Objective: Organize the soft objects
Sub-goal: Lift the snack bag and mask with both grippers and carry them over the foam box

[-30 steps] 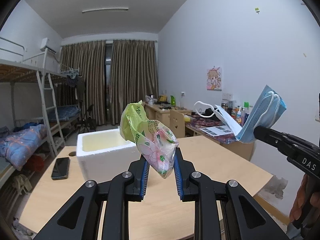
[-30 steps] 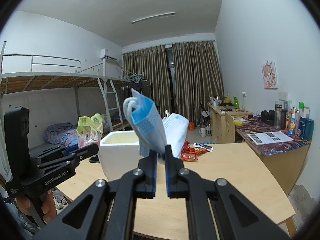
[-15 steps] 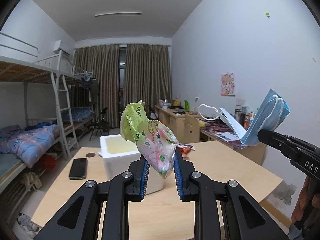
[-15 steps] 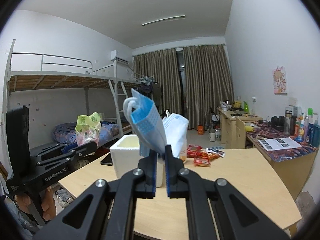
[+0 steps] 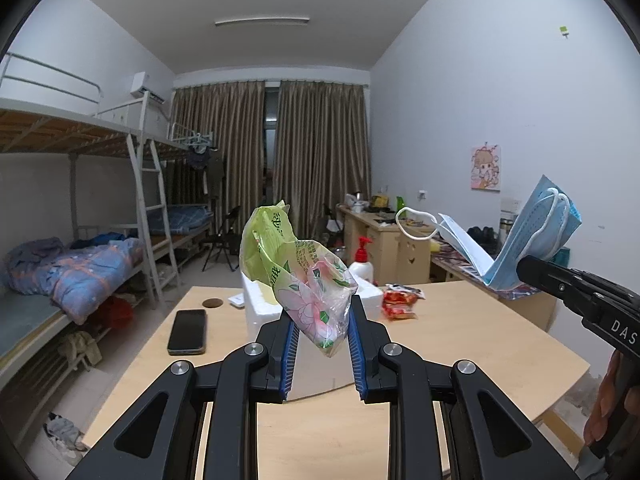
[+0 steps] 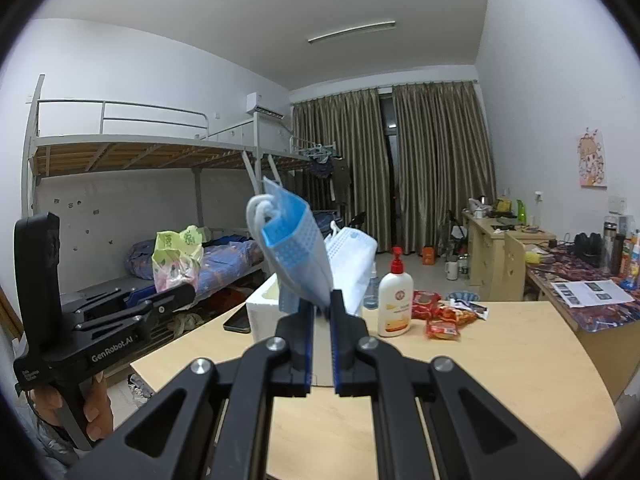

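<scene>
My left gripper (image 5: 318, 320) is shut on a crumpled green and pink plastic tissue packet (image 5: 296, 280), held up above the wooden table (image 5: 460, 344). My right gripper (image 6: 322, 304) is shut on a bunch of blue and white face masks (image 6: 296, 256) that stand up from its fingers. Each gripper shows in the other view: the right one (image 5: 524, 268) with its masks (image 5: 536, 232) at the right, the left one (image 6: 188, 292) with its packet (image 6: 176, 256) at the left. A white foam box (image 6: 260, 312) stands open-topped on the table just beyond both pairs of fingers, partly hidden by them.
A black phone (image 5: 187, 331) lies on the table left of the box. A white lotion bottle (image 6: 395, 300) with a red pump and red snack packets (image 6: 440, 316) sit right of it. Bunk beds (image 5: 80, 264) line the left, desks (image 6: 496, 248) the right wall.
Both grippers have shifted sideways over the table, still holding their loads. The foam box now sits straight behind the fingers, and the lotion bottle has come into view.
</scene>
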A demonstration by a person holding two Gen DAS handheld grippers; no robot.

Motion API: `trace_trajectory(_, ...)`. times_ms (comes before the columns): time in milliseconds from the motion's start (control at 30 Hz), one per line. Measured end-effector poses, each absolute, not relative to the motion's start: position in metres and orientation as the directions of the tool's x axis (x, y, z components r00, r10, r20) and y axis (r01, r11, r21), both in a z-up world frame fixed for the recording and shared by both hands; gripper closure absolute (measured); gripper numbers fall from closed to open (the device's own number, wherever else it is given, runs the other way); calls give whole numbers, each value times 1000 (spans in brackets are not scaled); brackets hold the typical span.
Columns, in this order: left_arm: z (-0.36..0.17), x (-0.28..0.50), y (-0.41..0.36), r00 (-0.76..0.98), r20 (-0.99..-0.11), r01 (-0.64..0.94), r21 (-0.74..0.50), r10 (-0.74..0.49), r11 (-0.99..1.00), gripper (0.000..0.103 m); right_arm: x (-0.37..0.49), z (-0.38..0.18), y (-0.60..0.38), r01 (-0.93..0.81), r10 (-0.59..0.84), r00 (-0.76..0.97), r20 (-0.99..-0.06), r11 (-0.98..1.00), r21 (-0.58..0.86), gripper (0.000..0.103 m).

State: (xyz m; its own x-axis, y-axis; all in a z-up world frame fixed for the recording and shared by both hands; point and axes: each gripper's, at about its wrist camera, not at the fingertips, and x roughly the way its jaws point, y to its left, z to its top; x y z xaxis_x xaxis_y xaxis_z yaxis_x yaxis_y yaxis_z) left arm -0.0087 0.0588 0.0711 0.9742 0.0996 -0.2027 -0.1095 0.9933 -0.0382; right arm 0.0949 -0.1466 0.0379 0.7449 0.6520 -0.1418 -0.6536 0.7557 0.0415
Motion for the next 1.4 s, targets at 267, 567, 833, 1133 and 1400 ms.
trace_trajectory(267, 72, 8, 77, 966, -224, -142, -44, 129, 989, 78, 110, 35, -133, -680, 677, 719, -158, 732, 42, 93)
trace_trajectory(567, 81, 27, 91, 963, -222, -168, -55, 152, 984, 78, 126, 38, -121, -696, 692, 702, -170, 716, 42, 93)
trace_trajectory(833, 87, 45, 98, 958, -234, -183, -64, 163, 981, 78, 134, 39, -108, -704, 698, 692, -183, 709, 43, 93)
trace_trajectory(1133, 89, 63, 105, 955, -245, -189, -65, 168, 980, 78, 143, 45, -95, -711, 705, 683, -193, 701, 46, 93)
trace_trajectory(1400, 86, 80, 111, 952, -260, -182, -61, 160, 981, 78, 154, 45, -86, -713, 707, 675, -213, 699, 58, 93)
